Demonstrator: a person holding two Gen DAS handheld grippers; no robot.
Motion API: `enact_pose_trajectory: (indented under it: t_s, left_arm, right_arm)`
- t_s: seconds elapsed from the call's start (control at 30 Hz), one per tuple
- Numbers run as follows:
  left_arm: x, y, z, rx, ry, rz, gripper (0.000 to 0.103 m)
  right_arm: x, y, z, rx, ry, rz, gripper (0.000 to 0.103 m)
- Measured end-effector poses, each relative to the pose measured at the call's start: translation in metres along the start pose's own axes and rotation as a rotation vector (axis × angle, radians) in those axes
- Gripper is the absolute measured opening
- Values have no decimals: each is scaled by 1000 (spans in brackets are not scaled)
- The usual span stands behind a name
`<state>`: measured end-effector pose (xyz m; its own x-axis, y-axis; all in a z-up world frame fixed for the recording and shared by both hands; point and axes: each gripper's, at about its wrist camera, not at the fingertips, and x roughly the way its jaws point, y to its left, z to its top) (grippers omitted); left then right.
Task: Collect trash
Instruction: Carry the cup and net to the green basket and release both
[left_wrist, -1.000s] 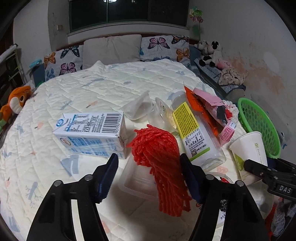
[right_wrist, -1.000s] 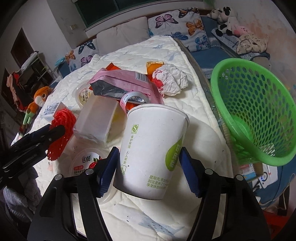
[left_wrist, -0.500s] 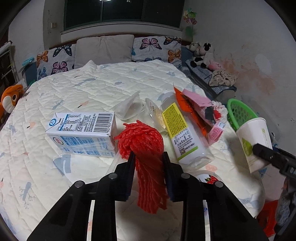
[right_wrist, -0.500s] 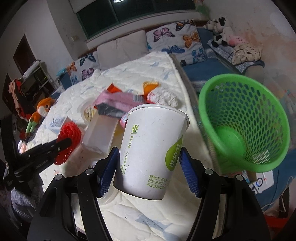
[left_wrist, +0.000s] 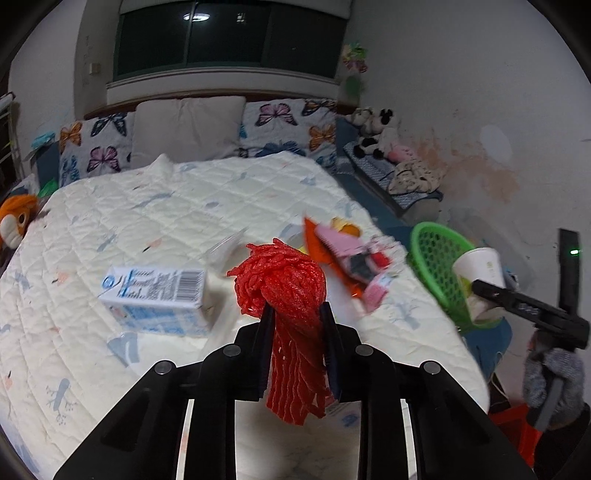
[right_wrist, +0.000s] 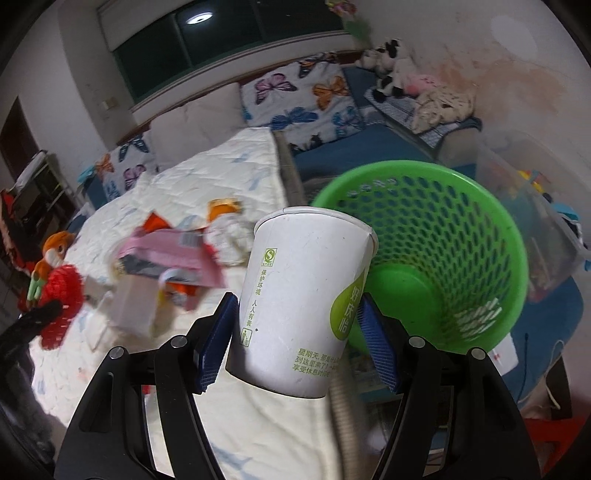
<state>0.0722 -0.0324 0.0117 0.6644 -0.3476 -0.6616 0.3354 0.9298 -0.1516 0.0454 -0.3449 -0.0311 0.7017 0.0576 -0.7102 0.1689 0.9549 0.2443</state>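
Since before, left gripper (left_wrist: 295, 332) has closed on red netting (left_wrist: 284, 288); right gripper (right_wrist: 297, 332) clamps paper cup (right_wrist: 306, 299) lower centre, beside green basket (right_wrist: 461, 221); loose netting could slip out.

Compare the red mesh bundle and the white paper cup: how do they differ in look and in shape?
The red mesh bundle is soft netting that hangs limp below its claw; the white paper cup is a stiff cone that keeps its form. The bundle is plain red; the cup is white with green print. The left claw pinches the bundle narrow; the right claw stands wider around the cup. Both are held above the bed.
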Motion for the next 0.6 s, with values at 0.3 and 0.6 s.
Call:
enact_pose_trajectory:
  t_s: [0.3,0.6]
  left_arm:
    - [18,-44,22,60,10,-77,24]
    - [46,-83,38,114,34,-118,24]
  right_arm:
    - [16,-43,1,41,35,-57,67]
    - [30,-73,3,70,63,-75,67]
